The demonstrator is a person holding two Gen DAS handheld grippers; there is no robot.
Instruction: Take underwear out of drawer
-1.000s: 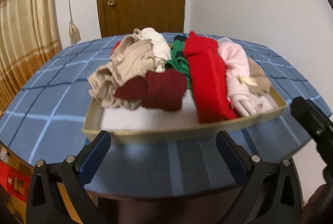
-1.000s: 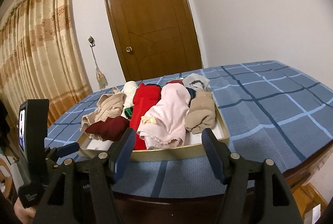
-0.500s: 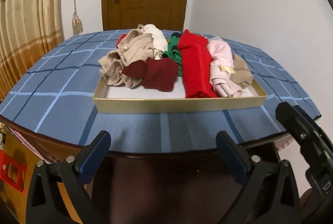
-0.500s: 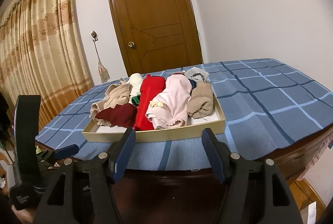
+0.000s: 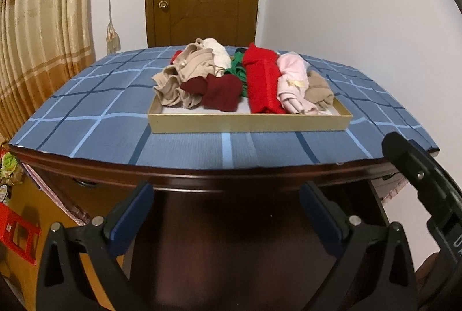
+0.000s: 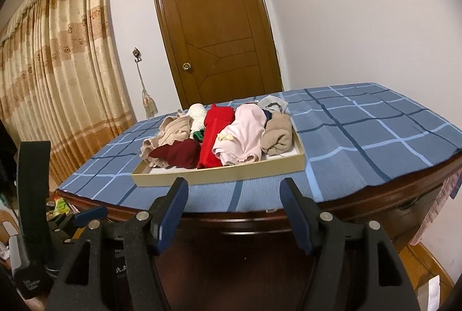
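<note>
A shallow gold-edged drawer tray [image 5: 248, 123] [image 6: 219, 175] sits on the blue checked tablecloth [image 5: 86, 131]. It holds rolled underwear: a beige piece [image 5: 184, 74], a dark red piece [image 5: 222, 91] [image 6: 179, 152], a bright red piece [image 5: 261, 79] [image 6: 215, 131], a pink piece [image 5: 291, 79] [image 6: 245, 134] and a tan piece [image 5: 317, 91] [image 6: 277, 134]. My left gripper [image 5: 226, 195] is open and empty, in front of and below the table edge. My right gripper [image 6: 234, 195] is also open and empty, short of the tray's front wall.
A brown wooden door [image 6: 213, 36] and a white wall stand behind the table. Gold curtains [image 6: 52, 74] hang at the left. The dark wooden table front [image 5: 231, 195] lies just ahead of both grippers. A red object [image 5: 17, 235] sits low at the left.
Both grippers have drawn back from the tray and away from the table, so the table edge and dark front now show. Their jaws stayed open and empty.
</note>
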